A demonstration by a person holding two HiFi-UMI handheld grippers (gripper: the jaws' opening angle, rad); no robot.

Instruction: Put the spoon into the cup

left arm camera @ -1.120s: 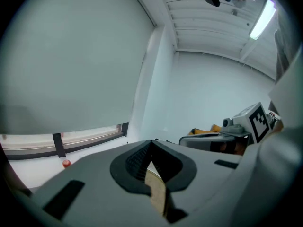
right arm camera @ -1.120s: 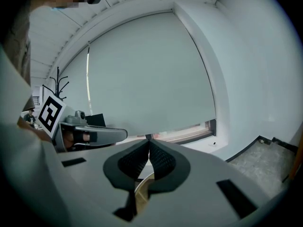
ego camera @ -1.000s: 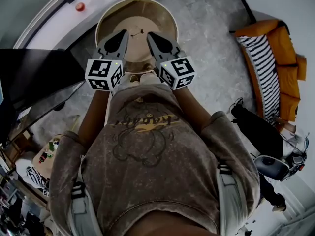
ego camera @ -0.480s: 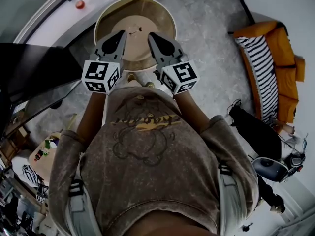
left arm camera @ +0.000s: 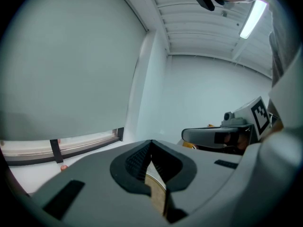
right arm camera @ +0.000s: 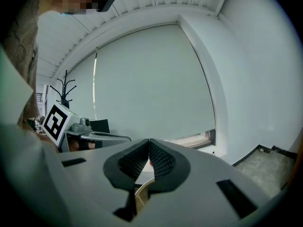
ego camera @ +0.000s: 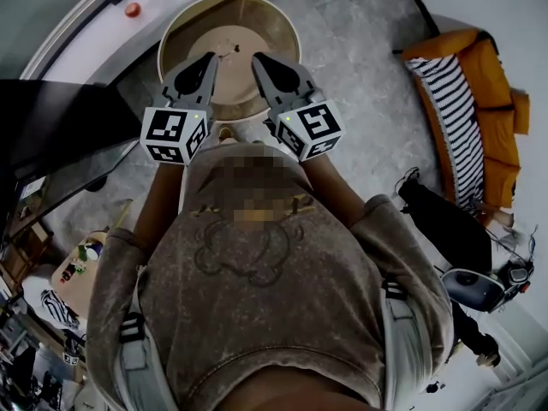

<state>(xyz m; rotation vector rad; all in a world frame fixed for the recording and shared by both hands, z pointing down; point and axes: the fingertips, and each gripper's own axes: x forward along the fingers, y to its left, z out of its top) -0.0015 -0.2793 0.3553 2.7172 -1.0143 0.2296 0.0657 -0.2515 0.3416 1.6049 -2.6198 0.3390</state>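
I make out neither a spoon nor a cup for certain. A tiny dark speck point(ego camera: 228, 53) lies on the round tan table point(ego camera: 278, 32), too small to tell what it is. My left gripper point(ego camera: 208, 59) and right gripper point(ego camera: 257, 59) are held side by side above the table's near edge. Both point forward with the marker cubes toward the person's chest. In the left gripper view the left gripper point(left arm camera: 151, 143) has its jaws meeting at the tips with nothing between them. The right gripper point(right arm camera: 149, 141) looks the same in its own view.
An orange sofa with a striped cushion point(ego camera: 475, 101) stands at the right. A dark bag point(ego camera: 445, 225) lies on the grey floor below it. A black flat surface point(ego camera: 60, 127) fills the left. A small red object point(ego camera: 131, 9) sits on the white ledge beyond the table.
Both grippers have edged a little forward over the table and stay shut. The head view has shifted slightly.
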